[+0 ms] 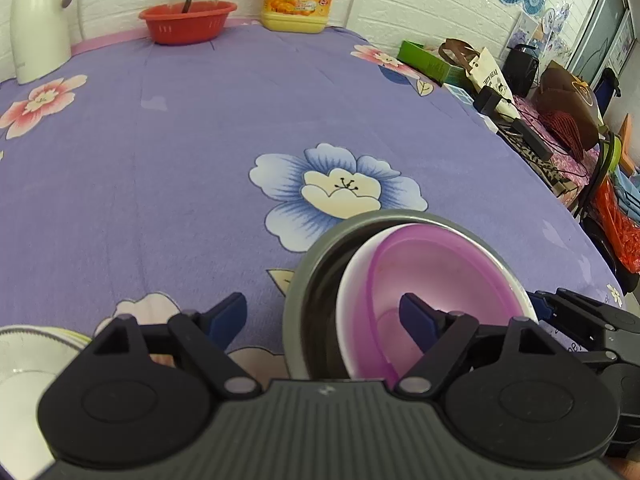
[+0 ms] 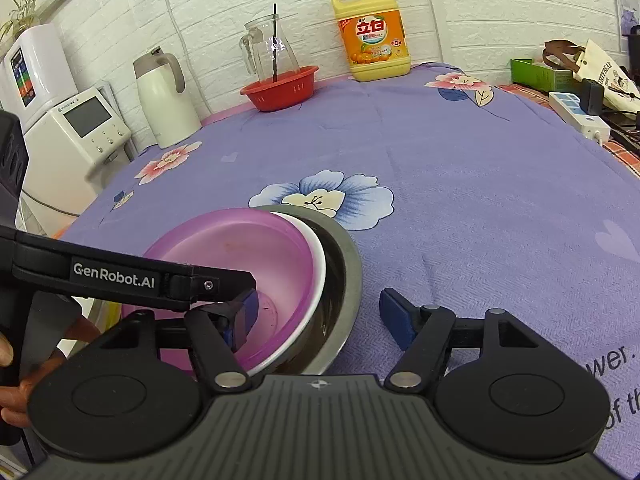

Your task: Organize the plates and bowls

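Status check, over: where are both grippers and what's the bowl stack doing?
Left gripper open, straddling stack's left rim. Right gripper open, straddling right rim. Purple bowl nested in white bowl, inside steel bowl. White dish near left.

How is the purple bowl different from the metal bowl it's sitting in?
The purple bowl is translucent pinkish plastic; the metal bowl is grey and shiny, dark inside. The purple bowl is smaller and nested innermost, with a white bowl between them; the metal bowl is the outermost and rests on the purple floral tablecloth. The purple bowl leans tilted in the stack; the metal bowl sits flatter. Both are round and open upward.
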A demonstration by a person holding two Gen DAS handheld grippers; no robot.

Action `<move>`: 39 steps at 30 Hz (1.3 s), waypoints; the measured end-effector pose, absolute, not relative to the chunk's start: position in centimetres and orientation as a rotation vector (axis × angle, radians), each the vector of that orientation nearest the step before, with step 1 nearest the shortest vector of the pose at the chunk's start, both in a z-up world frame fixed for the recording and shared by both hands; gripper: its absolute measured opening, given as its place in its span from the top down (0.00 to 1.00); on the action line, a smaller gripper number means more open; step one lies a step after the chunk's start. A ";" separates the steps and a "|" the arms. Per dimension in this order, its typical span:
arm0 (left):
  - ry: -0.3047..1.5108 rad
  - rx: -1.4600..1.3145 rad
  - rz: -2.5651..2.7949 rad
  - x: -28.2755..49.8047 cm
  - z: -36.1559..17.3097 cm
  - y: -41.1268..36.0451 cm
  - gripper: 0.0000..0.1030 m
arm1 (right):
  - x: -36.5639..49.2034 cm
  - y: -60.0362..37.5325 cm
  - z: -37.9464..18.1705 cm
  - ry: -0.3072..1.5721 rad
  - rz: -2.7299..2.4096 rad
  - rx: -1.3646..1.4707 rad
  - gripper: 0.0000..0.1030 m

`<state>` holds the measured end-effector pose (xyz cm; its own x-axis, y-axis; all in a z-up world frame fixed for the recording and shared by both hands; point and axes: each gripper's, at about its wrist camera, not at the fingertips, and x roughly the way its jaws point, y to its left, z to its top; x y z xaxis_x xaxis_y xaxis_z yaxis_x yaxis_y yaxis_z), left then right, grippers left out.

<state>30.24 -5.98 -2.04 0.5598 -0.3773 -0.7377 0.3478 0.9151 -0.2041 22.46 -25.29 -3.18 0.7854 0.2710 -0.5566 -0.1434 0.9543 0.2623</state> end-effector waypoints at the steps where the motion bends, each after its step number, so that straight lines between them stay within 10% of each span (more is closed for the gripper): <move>1: 0.877 -0.038 -0.426 30.2 -2.0 -5.9 0.21 | 22.5 -25.2 -3.2 0.630 0.222 0.208 0.00; 7: 0.858 -0.081 -0.432 29.4 -2.1 -5.8 0.34 | 22.3 -24.2 -3.3 0.615 0.208 0.197 0.00; 10: 0.874 -0.139 -0.467 29.3 -1.9 -6.0 0.59 | 22.2 -23.9 -3.0 0.626 0.208 0.196 0.12; 39: 0.714 -0.260 -0.152 21.3 3.1 10.4 0.59 | 20.4 -10.0 2.0 0.566 0.514 0.095 0.13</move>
<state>21.27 10.40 3.15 0.7467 -0.2250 -0.6259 0.0488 0.9570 -0.2859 20.44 -10.00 1.99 0.7220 0.4902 -0.4883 -0.4390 0.8700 0.2244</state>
